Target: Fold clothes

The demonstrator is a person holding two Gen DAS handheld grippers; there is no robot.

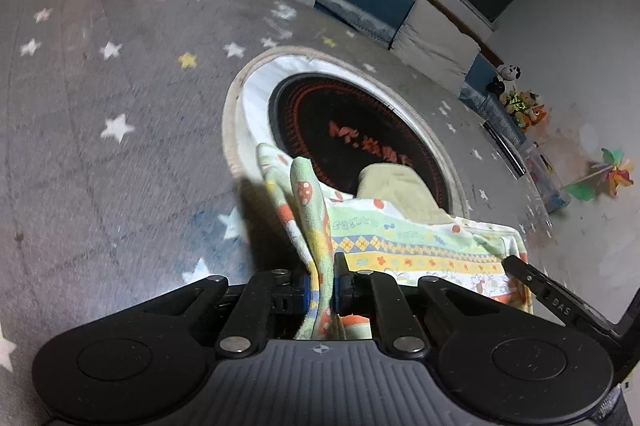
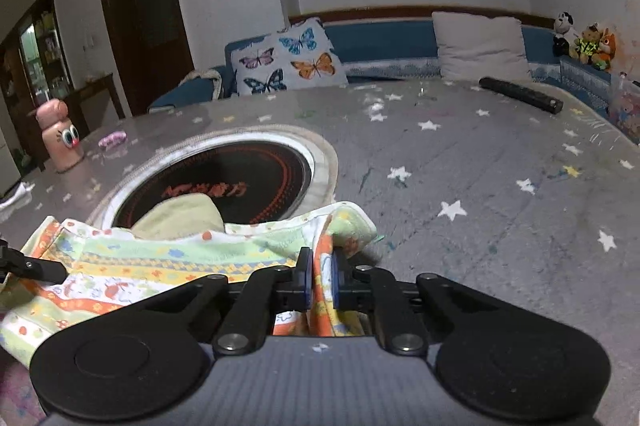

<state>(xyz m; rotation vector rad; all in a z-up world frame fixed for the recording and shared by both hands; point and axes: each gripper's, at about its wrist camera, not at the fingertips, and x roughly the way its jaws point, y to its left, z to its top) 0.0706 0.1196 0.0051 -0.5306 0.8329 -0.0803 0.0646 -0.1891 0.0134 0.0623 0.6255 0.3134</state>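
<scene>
A small patterned garment (image 1: 400, 242), pale green, yellow and orange with cartoon prints, lies on the grey star-print table and reaches over the edge of the round black cooktop (image 1: 352, 130). My left gripper (image 1: 322, 288) is shut on a bunched corner of it. Its plain yellow-green part (image 1: 400, 190) rests on the cooktop. In the right wrist view the same garment (image 2: 168, 258) stretches to the left, and my right gripper (image 2: 322, 282) is shut on its other corner. The tip of the opposite gripper shows at each view's edge.
A pink cartoon bottle (image 2: 60, 140) and a small purple item (image 2: 113, 139) stand at the table's far left. A black cylinder (image 2: 520, 94) lies at the far right. Behind the table (image 2: 500, 194) runs a blue sofa with a butterfly cushion (image 2: 290, 60), a white cushion and plush toys.
</scene>
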